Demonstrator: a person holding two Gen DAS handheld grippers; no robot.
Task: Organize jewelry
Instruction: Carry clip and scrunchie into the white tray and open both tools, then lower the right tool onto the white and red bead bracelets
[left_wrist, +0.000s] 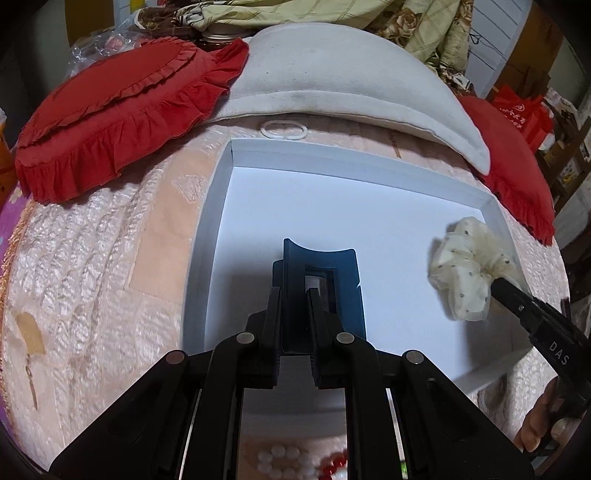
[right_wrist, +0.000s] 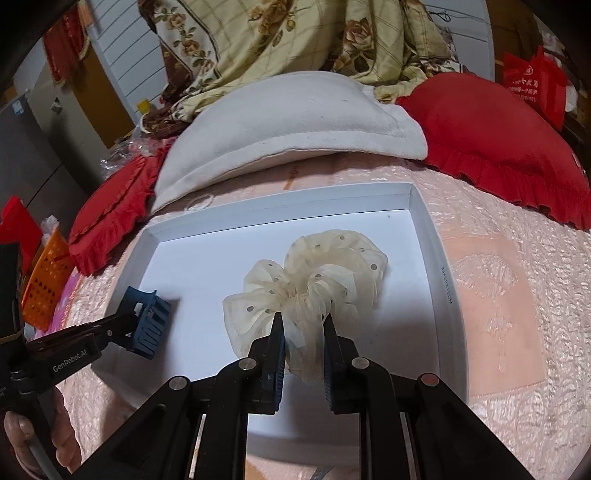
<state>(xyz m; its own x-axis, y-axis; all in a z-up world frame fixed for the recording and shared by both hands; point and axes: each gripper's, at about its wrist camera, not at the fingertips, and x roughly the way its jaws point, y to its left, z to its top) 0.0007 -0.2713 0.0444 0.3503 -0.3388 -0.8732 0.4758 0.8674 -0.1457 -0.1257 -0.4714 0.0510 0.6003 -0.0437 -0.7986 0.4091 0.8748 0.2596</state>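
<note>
- Left gripper (left_wrist: 293, 291) clamped narrow on a blue hair claw clip (left_wrist: 321, 291), held over the floor of a shallow white box (left_wrist: 229, 155), near its left side.
- Right gripper (right_wrist: 303, 321) pinched on a cream dotted scrunchie (right_wrist: 314, 280), hanging over the same box toward its right wall.
- Underneath, a bed spread with a pale pink quilted cover (right_wrist: 517, 369), embroidered in patches.
- Beyond the box, a white pillow (left_wrist: 332, 70), flanked by two red frilled cushions (left_wrist: 110, 122), with a floral quilt (right_wrist: 280, 40) heaped behind.
- On the cover between box and pillow, a small white ring-shaped item (left_wrist: 283, 130); kind hard to make out.
- At the left edge of the right wrist view, an orange slotted basket (right_wrist: 46, 284), partly cut off; at the upper right, a red bag (right_wrist: 535, 81) with print too small to read.
- At the bottom of the left wrist view, white and red beads (left_wrist: 295, 461), mostly hidden behind the gripper frame.
- At the frame edges, only fingers (right_wrist: 22, 435) of the person visible; room corners dark and distorted.
</note>
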